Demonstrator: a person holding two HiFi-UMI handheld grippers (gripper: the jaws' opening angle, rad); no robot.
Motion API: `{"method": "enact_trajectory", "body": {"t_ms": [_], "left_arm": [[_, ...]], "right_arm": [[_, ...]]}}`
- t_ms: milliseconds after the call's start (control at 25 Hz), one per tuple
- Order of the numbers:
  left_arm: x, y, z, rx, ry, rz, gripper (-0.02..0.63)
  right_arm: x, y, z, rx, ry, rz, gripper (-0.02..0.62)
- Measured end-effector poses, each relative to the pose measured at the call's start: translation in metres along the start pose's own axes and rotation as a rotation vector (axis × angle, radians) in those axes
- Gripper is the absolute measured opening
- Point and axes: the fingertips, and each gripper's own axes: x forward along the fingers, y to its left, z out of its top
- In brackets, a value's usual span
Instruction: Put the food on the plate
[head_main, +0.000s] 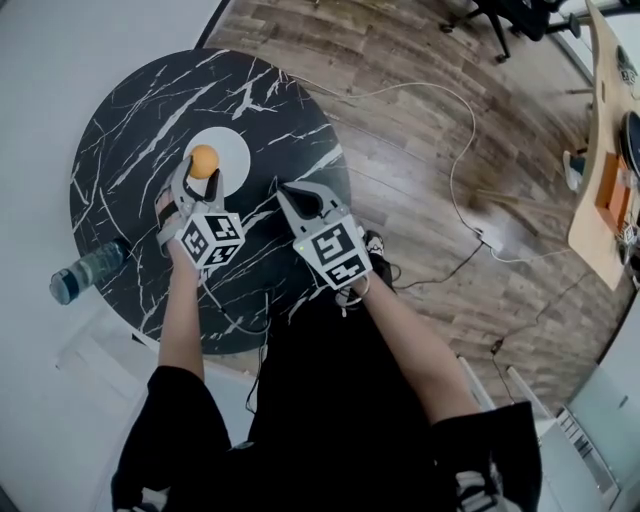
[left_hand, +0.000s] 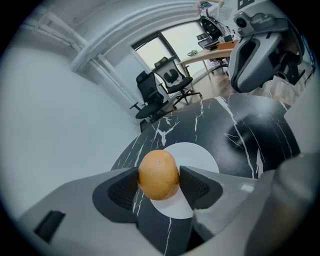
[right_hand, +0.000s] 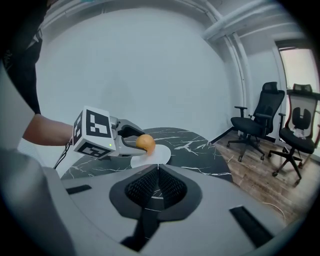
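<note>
The left tool (head_main: 203, 167) was clenched on an orange (head_main: 204, 160), its two dark ribbed pads pressing the fruit from either side. The orange hung over the white plate (head_main: 236, 150), above the part of the plate nearest the person. No view settled whether the fruit touched the plate or hovered just above it. The plate itself lay flat on the round black bench (head_main: 130, 110), whose top was veined with white like marble, and nothing else rested on the plate.

The right tool (right_hand: 157, 173) was closed with nothing between its pads, the two ribbed faces meeting in a thin line. It was held above the bench near the plate, on the side where the wooden floor (head_main: 420, 120) began, and apart from the plate's rim. It pointed toward the plate, so that the plate, the orange and the left tool showed straight ahead of it.

A clear bottle (head_main: 85, 272) lay on its side at the bench's edge, well apart from the plate, on the left tool's side. A pale cable (head_main: 452, 165) trailed in a loop across the floor, farther from the plate than the right tool. Two black office chairs (right_hand: 256, 125) stood on the floor beyond the plate and the bench, beside a white wall.
</note>
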Motion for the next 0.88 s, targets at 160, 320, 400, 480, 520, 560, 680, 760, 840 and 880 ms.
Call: {"method": "enact_trajectory", "body": {"t_ms": [160,320,400,480,520,560,680,760,840,880], "left_arm": [[0.003,-0.003,-0.004,-0.004,0.012,-0.011,0.256],[0.004,-0.005,-0.003,-0.012,0.014,-0.003,0.256],[0.004,-0.005,-0.002,-0.018,0.016,0.0,0.256],[0.003,-0.008,0.001,-0.029,0.007,-0.011,0.256],[0.002,-0.01,0.004,-0.035,0.0,-0.022,0.256],[0.001,-0.014,0.006,-0.037,-0.006,-0.034,0.256],[-0.003,-0.023,0.011,-0.025,-0.009,-0.064,0.256],[-0.005,-0.029,0.015,-0.027,-0.011,-0.085,0.256],[-0.007,-0.035,0.019,-0.033,-0.007,-0.108,0.256],[-0.008,-0.037,0.02,-0.034,-0.002,-0.117,0.256]], "right_arm": [[-0.002,-0.002,-0.003,0.01,0.007,-0.005,-0.002],[-0.004,-0.003,-0.007,0.011,0.017,-0.007,-0.002],[-0.006,-0.003,-0.009,0.015,0.018,-0.012,-0.002],[-0.008,-0.004,-0.011,0.021,0.017,-0.016,-0.002],[-0.009,-0.005,-0.011,0.023,0.015,-0.018,-0.002],[-0.011,-0.005,-0.011,0.025,0.012,-0.019,-0.002],[-0.016,-0.008,-0.011,0.032,0.007,-0.021,-0.002],[-0.019,-0.01,-0.012,0.036,0.005,-0.025,-0.002],[-0.023,-0.013,-0.012,0.04,0.002,-0.033,-0.002],[-0.025,-0.014,-0.011,0.041,-0.001,-0.035,-0.002]]}}
